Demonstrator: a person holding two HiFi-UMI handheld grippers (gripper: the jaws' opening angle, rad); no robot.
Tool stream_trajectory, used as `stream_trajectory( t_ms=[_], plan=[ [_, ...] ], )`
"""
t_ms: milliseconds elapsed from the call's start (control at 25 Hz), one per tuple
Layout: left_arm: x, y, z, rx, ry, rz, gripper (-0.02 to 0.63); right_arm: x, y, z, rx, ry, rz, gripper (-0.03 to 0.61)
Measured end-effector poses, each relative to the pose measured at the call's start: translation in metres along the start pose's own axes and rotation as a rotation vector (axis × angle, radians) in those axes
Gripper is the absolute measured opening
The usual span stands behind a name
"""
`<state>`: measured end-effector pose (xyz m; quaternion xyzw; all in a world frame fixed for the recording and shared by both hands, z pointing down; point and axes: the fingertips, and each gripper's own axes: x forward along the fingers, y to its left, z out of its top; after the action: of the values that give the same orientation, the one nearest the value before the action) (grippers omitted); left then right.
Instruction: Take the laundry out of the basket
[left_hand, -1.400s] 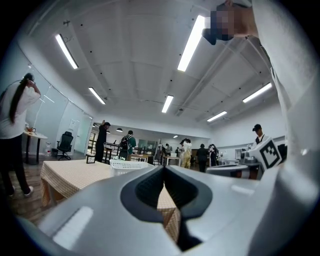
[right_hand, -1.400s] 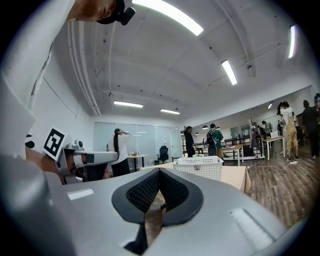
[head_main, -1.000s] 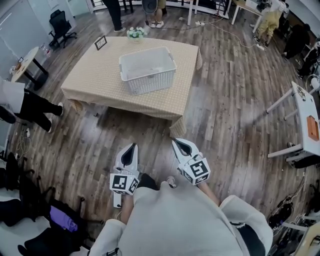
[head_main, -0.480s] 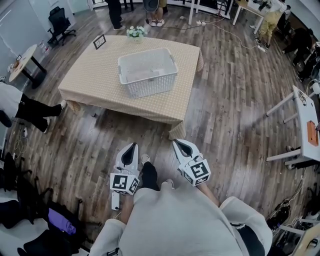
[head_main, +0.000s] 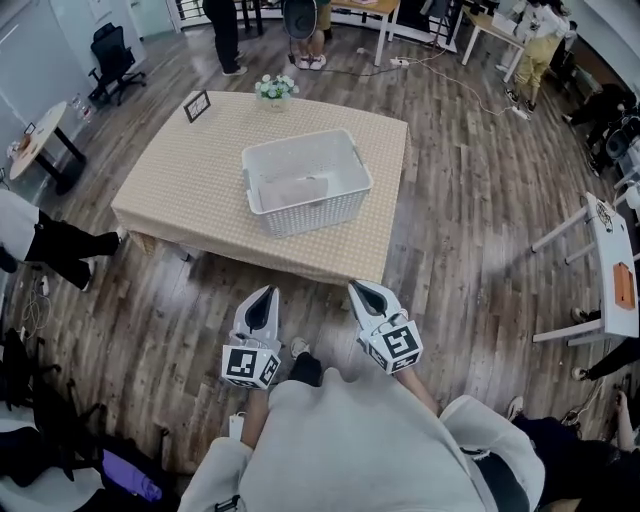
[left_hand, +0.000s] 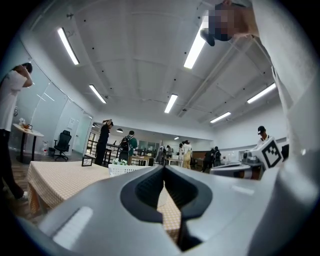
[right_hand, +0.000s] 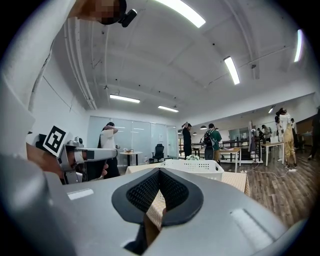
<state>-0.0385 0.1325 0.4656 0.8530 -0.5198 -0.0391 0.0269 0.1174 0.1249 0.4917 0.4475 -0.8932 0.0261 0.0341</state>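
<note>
A white plastic laundry basket (head_main: 305, 185) stands on a table with a beige checked cloth (head_main: 180, 190). A pale folded piece of laundry (head_main: 295, 190) lies on its floor. My left gripper (head_main: 265, 293) and right gripper (head_main: 352, 287) are held side by side over the wood floor, just short of the table's near edge. Both point level at the table, and both are shut with nothing in them. In the left gripper view the basket (left_hand: 129, 170) shows low behind the shut left gripper (left_hand: 163, 167). The right gripper view has the basket (right_hand: 195, 167) just past the shut right gripper (right_hand: 160, 170).
A small pot of flowers (head_main: 277, 88) and a picture frame (head_main: 197, 105) stand at the table's far edge. A white desk (head_main: 610, 260) is at the right. An office chair (head_main: 110, 55) and a round side table (head_main: 35, 140) are at the left. People stand around the room.
The table and basket have come nearer and lower in the head view as the person walks toward them. Both grippers keep their place before the body, still shut.
</note>
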Motion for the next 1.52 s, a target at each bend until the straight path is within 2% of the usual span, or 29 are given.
stream_trajectory(
  t_ms=[280, 560, 800, 1040, 1520],
  plan=[
    [0.041, 0.074, 0.022, -0.01, -0.021, -0.005, 0.011, 0.084, -0.003, 0.029, -0.022, -0.023, -0.009, -0.002],
    [0.065, 0.13, 0.026, -0.016, -0.013, -0.003, 0.011, 0.142, 0.0, 0.039, -0.03, -0.024, -0.02, -0.002],
    [0.069, 0.152, 0.015, -0.032, 0.011, -0.015, 0.011, 0.16, 0.007, 0.028, -0.014, 0.001, -0.036, -0.002],
    [0.076, 0.155, 0.001, -0.053, 0.032, -0.025, 0.011, 0.164, 0.003, 0.016, -0.008, 0.027, -0.047, -0.002],
    [0.138, 0.192, 0.006, -0.045, 0.027, -0.007, 0.012, 0.227, -0.04, 0.03, -0.014, 0.007, -0.032, -0.002]
  ],
)
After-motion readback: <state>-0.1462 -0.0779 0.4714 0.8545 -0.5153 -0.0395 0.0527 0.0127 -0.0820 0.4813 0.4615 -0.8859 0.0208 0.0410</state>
